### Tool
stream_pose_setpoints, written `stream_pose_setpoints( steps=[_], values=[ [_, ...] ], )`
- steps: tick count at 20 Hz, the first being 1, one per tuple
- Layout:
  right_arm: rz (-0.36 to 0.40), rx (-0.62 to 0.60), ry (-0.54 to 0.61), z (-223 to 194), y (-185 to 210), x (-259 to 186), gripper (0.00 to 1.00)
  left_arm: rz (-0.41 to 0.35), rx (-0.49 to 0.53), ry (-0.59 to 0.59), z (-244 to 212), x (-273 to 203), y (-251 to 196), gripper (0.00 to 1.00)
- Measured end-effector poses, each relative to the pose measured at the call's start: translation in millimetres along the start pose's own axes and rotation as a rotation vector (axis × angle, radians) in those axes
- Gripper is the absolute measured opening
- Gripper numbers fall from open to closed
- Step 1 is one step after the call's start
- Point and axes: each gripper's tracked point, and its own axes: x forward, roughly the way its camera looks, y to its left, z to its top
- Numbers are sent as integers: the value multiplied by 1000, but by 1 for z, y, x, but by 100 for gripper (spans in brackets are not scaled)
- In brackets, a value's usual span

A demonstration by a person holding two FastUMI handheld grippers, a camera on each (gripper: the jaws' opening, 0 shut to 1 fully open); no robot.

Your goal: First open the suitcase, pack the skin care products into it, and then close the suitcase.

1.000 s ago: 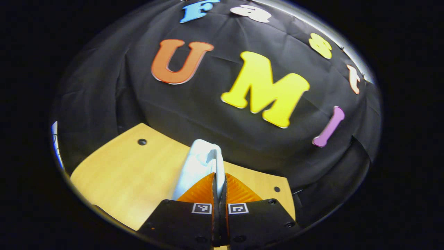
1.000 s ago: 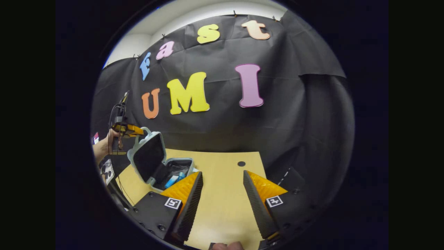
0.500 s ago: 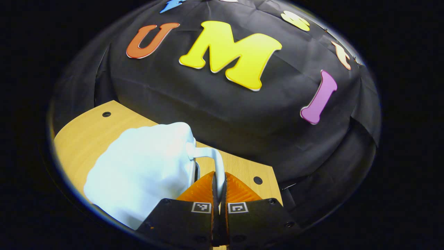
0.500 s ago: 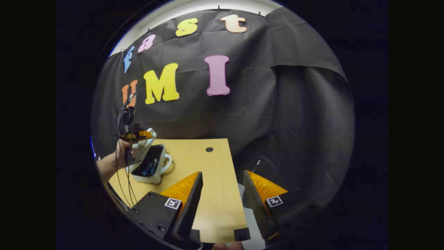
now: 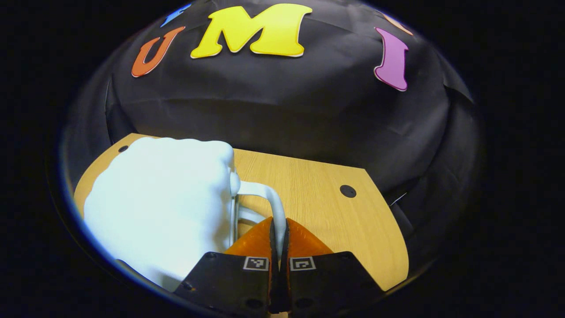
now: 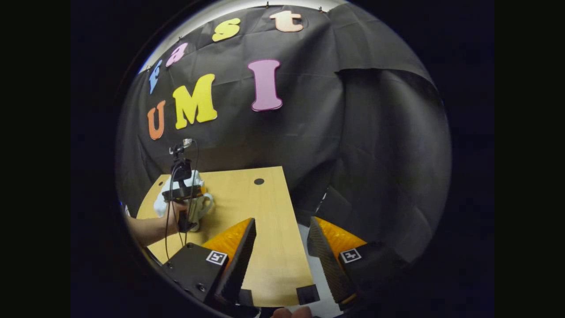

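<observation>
In the left gripper view the small white suitcase (image 5: 163, 198) lies on the wooden table (image 5: 318, 207), its lid lowered over the base. My left gripper (image 5: 279, 229) is shut on the lid's white handle (image 5: 265, 192), with a second handle just beneath it. In the right gripper view the suitcase (image 6: 204, 206) is far off at the table's left, with the left gripper (image 6: 199, 191) and a person's hand (image 6: 176, 216) over it. My right gripper (image 6: 278, 238) stands open above the table's near edge, holding nothing. The suitcase's contents are hidden.
The table (image 6: 247, 203) has a dark hole (image 6: 259, 181) near its far edge and another (image 5: 348, 191) to the right of the suitcase. Black cloth hangs behind and to the right. The table's right edge (image 6: 295, 229) runs between my right gripper's fingers.
The suitcase lid has swung down from upright onto the base, carried by the left gripper on its handle. The right gripper stayed open and its view shifted slightly.
</observation>
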Motion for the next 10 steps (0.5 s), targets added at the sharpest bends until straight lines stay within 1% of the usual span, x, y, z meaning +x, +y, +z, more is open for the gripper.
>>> stream_pose_setpoints(
  steps=[2, 4, 5, 6, 7, 8, 9, 10],
  values=[
    [9, -2, -16, 6, 4, 3, 73, 24, 46, -16, -2, 3, -2, 4],
    [17, -8, -23, 11, 8, 9, 74, 26, 85, -29, -7, 8, -6, 8],
    [22, -8, -25, 13, 11, 9, 74, 32, 112, -41, -9, 7, -7, 14],
    [27, -8, -29, 15, 13, 10, 73, 26, 130, -60, -5, 10, -9, 17],
    [30, -13, -32, 16, 15, 9, 75, 25, 139, -58, -6, 11, -13, 20],
    [33, -22, -33, 16, 17, 9, 74, 18, 152, -63, -8, 7, -17, 25],
    [38, -31, -35, 16, 19, 9, 74, 9, 154, -62, -9, 6, -21, 39],
    [44, -33, -43, 19, 22, 9, 74, -9, 144, -59, -9, 0, -26, 47]
  ],
)
